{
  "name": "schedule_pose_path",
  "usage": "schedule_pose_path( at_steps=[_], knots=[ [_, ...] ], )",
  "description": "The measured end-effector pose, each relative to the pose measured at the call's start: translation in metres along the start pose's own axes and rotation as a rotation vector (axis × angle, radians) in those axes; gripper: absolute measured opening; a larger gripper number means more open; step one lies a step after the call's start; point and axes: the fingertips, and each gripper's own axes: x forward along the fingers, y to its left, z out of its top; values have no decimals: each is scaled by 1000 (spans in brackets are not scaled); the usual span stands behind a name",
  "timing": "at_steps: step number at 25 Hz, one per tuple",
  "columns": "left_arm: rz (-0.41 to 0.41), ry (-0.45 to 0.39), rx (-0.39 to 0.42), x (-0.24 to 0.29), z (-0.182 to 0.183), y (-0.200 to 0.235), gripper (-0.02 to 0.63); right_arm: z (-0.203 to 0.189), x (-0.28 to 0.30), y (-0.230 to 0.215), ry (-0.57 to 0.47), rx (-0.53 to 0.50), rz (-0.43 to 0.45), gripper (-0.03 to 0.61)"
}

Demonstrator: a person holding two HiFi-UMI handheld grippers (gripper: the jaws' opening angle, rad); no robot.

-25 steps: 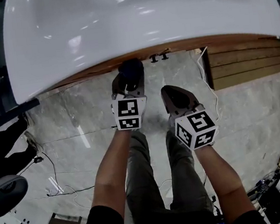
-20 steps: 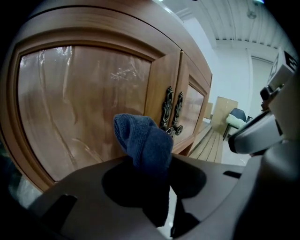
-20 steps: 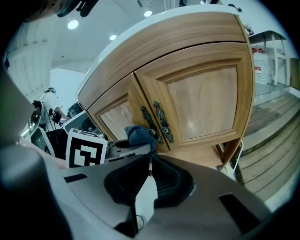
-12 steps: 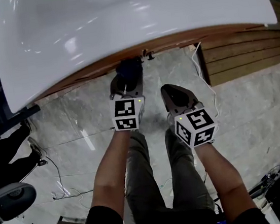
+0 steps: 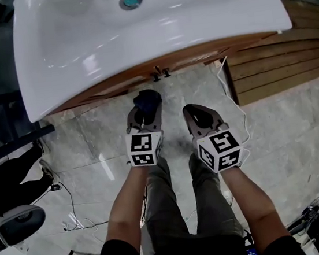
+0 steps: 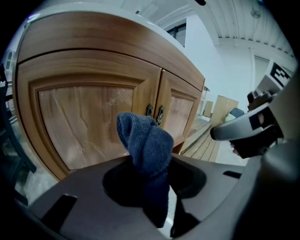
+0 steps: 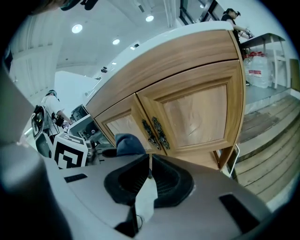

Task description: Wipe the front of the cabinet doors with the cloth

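Two grippers face the cabinet doors (image 7: 199,112). My left gripper (image 5: 144,115) pinches the cloth (image 6: 149,147), bunched ahead of its fingers, seemingly short of the wood. The right gripper (image 5: 200,118) is closed, empty. Approach step, I'd say; next I press the cloth onto a door.

floor (image 5: 91,139): grey marble | right: wooden planks (image 5: 280,73) | ceiling (image 7: 108,21): white, round lights (image 7: 77,28) | dark window (image 6: 179,32), perhaps
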Motion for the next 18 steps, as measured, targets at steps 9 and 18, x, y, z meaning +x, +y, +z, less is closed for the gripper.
schedule_pose_path(
  at_steps=[9,18],
  knots=[
    [36,-38,-39,-38,24,-50,132,16,-48,-11,-8,-35,39,43],
    [49,-104,-95,-63,56,-76,132,41,-67,-5,-28,-81,43,43]
  ],
)
